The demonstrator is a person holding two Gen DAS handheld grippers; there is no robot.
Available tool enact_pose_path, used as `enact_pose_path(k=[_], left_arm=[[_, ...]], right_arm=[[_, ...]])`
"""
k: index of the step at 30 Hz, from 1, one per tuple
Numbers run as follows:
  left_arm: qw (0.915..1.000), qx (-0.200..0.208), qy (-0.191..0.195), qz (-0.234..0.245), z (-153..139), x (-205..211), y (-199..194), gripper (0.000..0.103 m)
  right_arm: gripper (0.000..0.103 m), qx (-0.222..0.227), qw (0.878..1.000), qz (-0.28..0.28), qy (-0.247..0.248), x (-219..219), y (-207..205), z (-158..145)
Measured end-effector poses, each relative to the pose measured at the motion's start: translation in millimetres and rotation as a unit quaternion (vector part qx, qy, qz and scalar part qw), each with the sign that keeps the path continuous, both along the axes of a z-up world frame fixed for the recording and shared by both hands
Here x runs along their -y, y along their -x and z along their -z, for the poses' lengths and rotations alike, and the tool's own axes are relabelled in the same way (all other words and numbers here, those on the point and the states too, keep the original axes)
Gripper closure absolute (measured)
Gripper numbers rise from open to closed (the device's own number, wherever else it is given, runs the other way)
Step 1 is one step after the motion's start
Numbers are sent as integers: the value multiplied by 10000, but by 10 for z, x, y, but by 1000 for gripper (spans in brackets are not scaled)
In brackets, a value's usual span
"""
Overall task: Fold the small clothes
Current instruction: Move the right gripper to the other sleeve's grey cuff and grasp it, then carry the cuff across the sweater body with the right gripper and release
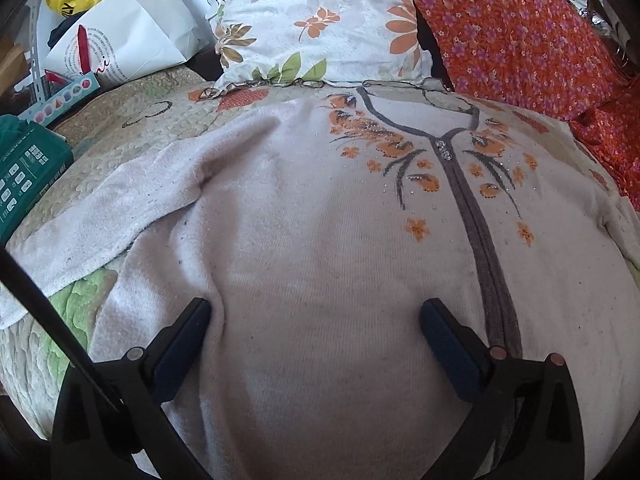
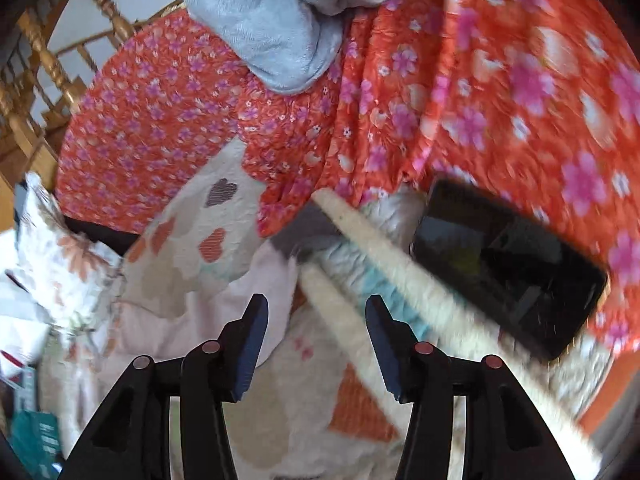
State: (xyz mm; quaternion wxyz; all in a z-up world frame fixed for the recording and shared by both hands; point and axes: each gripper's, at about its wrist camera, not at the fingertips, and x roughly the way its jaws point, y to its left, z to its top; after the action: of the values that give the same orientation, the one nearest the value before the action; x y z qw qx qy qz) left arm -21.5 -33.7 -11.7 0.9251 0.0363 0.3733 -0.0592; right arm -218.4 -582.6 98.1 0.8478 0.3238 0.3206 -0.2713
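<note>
Hovering left gripper [image 1: 316, 320] jaws wide over sweater [image 1: 320, 240]; right gripper [image 2: 316, 320] empty, part-open, may snag phone [image 2: 508, 268]

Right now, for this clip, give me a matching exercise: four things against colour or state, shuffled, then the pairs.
Things:
1. sweater
2. phone
3. left gripper
4. flowered sheet

Colour or state:
A. red-orange with purple flowers
B. open, fingers resting on the knit
C. pale, spread flat, orange flower print
D. black, screen dark

Pairs: 1-C, 2-D, 3-B, 4-A
</note>
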Motion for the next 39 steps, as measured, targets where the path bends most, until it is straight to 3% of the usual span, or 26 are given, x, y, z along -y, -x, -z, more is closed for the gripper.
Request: enact_pose_path(k=[4,9,13,16,22,25,26,28,32,34,39], left_arm=[[10000,1,5,7,3,-5,-2,0],[10000,6,4,6,6,-5,3,0],[10000,20,-6,7,9,-9,2,0],[10000,15,-4,11,12,-6,9,0],[10000,20,-20,4,13,-2,3,0],[10000,28,-29,3,3,-10,2,0],[10000,28,-32,2,3,-12,0,0],[10000,15,-41,-3,-8,-19,-4,0],[9993,-351,-86,32,-120,-61,-111,1],[9990,-418,104,71,-258,-138,-112,5],[9980,247,528,-246,-854,-630,82,5]], right_arm=[[48,-52,9998,-152,-82,68,-334,170],[48,-454,9984,-252,-205,209,-778,421],[48,-21,9998,-100,-162,63,-658,350],[48,-144,9999,-20,39,56,-637,324],[51,-147,9946,366,-963,588,-808,634],[53,6,9920,292,-1225,679,-988,692],[55,-31,9914,310,-1274,697,-1047,723],[98,-28,9910,342,-1291,703,-1091,738],[98,223,9958,527,-715,562,-979,357],[98,213,9973,661,-235,475,-879,39],[98,254,9911,1081,740,298,-681,-741]])
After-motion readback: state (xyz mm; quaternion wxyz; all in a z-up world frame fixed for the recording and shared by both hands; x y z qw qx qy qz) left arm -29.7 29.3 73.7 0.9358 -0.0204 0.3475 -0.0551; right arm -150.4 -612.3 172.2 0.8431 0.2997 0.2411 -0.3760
